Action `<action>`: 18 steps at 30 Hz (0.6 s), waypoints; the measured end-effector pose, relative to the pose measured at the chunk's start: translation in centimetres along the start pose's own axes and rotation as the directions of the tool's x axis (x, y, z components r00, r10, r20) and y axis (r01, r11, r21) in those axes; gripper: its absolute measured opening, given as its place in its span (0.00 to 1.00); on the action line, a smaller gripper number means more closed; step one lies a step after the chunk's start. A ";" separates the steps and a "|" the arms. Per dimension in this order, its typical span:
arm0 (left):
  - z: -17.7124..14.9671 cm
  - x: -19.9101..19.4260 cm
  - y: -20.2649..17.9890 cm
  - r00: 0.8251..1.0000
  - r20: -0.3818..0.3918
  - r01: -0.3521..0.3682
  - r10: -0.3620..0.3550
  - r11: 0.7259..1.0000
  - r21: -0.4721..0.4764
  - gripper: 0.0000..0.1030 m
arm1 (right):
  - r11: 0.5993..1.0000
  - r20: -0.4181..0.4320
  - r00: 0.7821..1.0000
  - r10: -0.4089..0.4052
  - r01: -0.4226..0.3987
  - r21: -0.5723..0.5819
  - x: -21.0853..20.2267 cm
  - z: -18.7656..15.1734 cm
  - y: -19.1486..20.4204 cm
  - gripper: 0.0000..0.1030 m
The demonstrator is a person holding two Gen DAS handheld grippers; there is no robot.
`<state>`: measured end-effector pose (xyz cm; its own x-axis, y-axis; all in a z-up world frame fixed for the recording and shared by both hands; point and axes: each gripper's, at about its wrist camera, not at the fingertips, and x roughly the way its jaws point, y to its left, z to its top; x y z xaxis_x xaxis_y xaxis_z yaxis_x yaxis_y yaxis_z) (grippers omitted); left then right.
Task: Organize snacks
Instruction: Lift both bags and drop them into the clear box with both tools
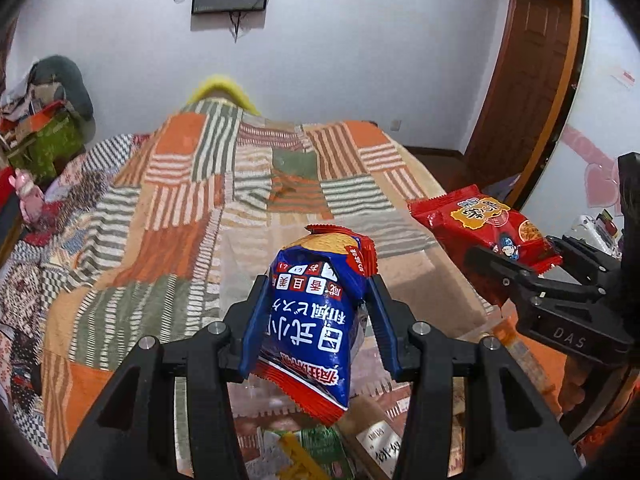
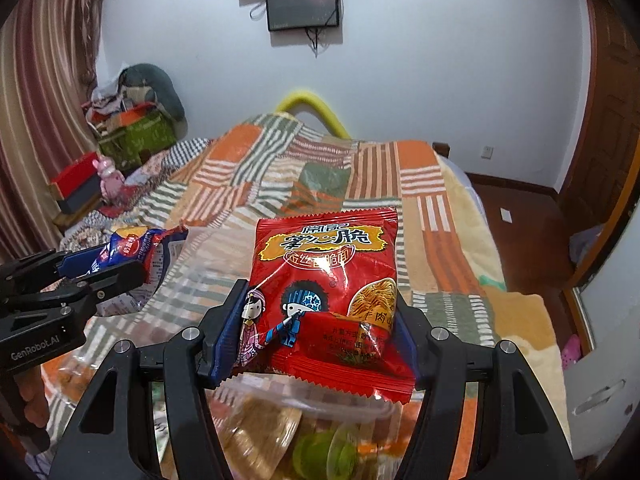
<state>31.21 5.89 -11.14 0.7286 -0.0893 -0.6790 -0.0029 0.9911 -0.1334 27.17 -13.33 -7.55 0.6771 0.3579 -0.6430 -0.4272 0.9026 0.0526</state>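
Note:
My left gripper [image 1: 318, 304] is shut on a blue snack bag [image 1: 316, 312] with a red crimped edge, held upright above the bed. To its right in the same view, my right gripper [image 1: 516, 264] holds a red snack bag [image 1: 484, 228]. In the right wrist view my right gripper [image 2: 320, 312] is shut on that red noodle-snack bag [image 2: 326, 280], its blue pads pinching the bag's lower sides. The left gripper [image 2: 104, 268] with the blue bag [image 2: 136, 252] shows at the left edge. Below both grippers lie more snack packets [image 2: 260, 432], blurred, under clear plastic.
A patchwork blanket [image 1: 200, 200] of orange and striped squares covers the bed. Boxes and clutter [image 2: 132, 136] pile at the bed's far left corner by a curtain. A wooden door [image 1: 532, 92] stands at the right, and a screen [image 2: 302, 6] hangs on the far wall.

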 end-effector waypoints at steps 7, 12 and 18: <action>-0.1 3.4 0.7 0.998 -0.069 -0.016 0.016 1.000 -0.008 0.47 | 0.999 -0.094 0.995 0.020 -0.024 -0.034 2.2 0.3 0.0 0.59; -0.4 4.9 0.9 0.994 -0.106 -0.023 0.023 1.000 -0.007 0.50 | 0.998 -0.136 0.990 0.031 -0.039 -0.051 2.8 0.2 0.3 0.60; -0.4 4.0 0.6 0.995 -0.097 -0.029 0.030 1.000 0.013 0.59 | 0.998 -0.130 0.991 0.044 -0.051 -0.045 2.5 0.4 0.1 0.68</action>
<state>33.82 6.05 -14.23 0.6583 -0.0686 -0.7496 -0.0153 0.9944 -0.1045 29.06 -12.26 -8.83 0.5738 0.3635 -0.7339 -0.4875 0.8717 0.0506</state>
